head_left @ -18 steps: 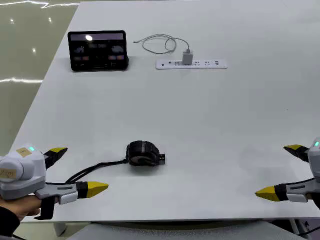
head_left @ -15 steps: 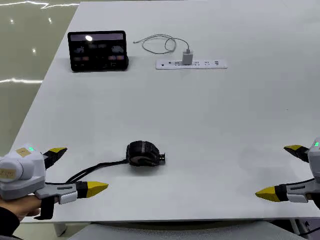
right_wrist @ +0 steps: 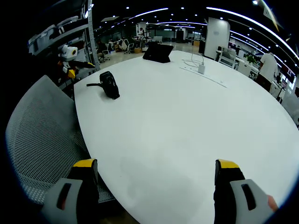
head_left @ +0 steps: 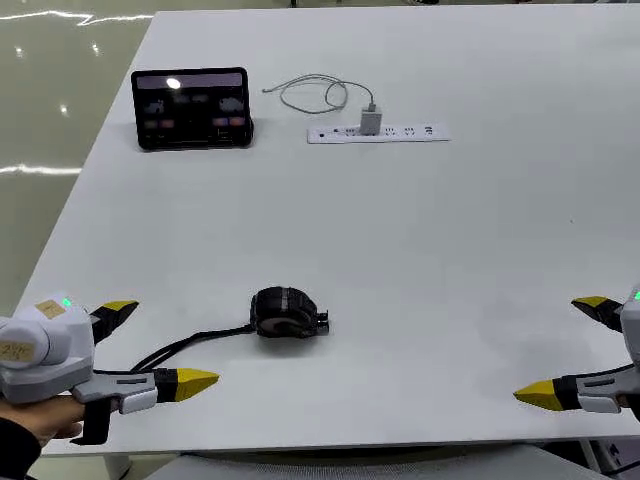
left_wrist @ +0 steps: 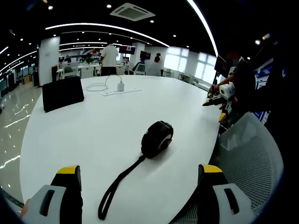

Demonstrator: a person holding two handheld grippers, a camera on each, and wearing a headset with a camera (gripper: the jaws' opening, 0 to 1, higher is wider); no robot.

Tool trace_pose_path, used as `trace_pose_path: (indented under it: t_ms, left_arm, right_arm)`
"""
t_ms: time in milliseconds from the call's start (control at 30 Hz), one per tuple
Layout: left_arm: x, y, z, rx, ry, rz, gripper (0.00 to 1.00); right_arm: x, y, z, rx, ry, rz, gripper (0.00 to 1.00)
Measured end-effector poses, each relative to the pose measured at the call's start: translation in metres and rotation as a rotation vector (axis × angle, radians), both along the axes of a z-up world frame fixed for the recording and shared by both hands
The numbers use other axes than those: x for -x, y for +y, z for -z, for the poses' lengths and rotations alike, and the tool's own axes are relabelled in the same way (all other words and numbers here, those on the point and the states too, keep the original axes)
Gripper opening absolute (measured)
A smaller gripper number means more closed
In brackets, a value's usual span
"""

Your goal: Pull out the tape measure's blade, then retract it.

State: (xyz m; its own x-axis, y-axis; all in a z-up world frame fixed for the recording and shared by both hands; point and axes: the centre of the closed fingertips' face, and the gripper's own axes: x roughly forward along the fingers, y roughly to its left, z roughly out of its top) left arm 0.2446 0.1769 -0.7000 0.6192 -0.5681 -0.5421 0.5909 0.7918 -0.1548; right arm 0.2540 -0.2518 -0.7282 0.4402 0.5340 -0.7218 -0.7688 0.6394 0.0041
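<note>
My left gripper (head_left: 168,343), lower left, is grey-white with yellow-tipped black jaws, a green light (head_left: 65,301) and a tan sticker (head_left: 14,349). My right gripper (head_left: 555,349) looks alike. My sleeve (head_left: 10,455) is dark.

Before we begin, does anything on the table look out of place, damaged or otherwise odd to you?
Nothing stands out. The tape measure lies intact and retracted on the table, strap trailing toward the open left gripper; the right gripper is open, well apart.
</note>
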Motion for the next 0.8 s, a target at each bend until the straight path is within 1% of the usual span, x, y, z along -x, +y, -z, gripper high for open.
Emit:
trace_pose_path:
  t_ms: [67,133,167,200,233,300,400,467,533,733,800]
  left_arm:
    - [-0.001,0.0,-0.001,0.0,-0.009,0.003,1.0]
    - [-0.002,0.0,-0.001,-0.011,-0.021,0.008,1.0]
    - [-0.002,0.0,-0.001,-0.008,-0.028,0.012,1.0]
    - [-0.003,-0.001,-0.003,-0.002,-0.044,0.018,1.0]
    - [-0.004,-0.001,-0.003,-0.004,-0.048,0.019,1.0]
    - [-0.004,0.0,-0.001,-0.01,-0.032,0.017,1.0]
    - [-0.004,-0.001,0.0,-0.009,-0.028,0.03,1.0]
    - [-0.004,0.002,0.004,-0.047,-0.02,0.045,1.0]
    - [-0.005,0.001,0.005,-0.045,-0.011,0.049,1.0]
    - [-0.011,-0.001,0.004,-0.059,-0.029,0.083,1.0]
    - [-0.013,-0.003,0.003,-0.055,-0.032,0.089,1.0]
  right_arm:
    - [0.0,0.0,0.0,0.0,-0.009,-0.001,1.0]
    - [0.0,0.0,0.0,0.0,-0.012,-0.001,1.0]
    - [0.0,0.0,-0.001,-0.001,-0.014,0.001,1.0]
    - [0.001,0.0,0.0,-0.002,-0.014,0.003,1.0]
    - [0.001,0.0,0.0,-0.002,-0.014,0.003,1.0]
    - [0.002,-0.001,0.001,0.004,-0.016,0.005,1.0]
    - [0.003,-0.001,0.001,0.001,-0.017,0.009,1.0]
    - [0.003,-0.001,0.002,0.007,-0.03,0.006,1.0]
    - [0.002,0.001,0.001,-0.004,-0.038,0.003,1.0]
    - [0.0,0.005,0.001,-0.008,-0.052,-0.01,1.0]
    - [-0.001,0.006,0.001,-0.007,-0.046,-0.011,1.0]
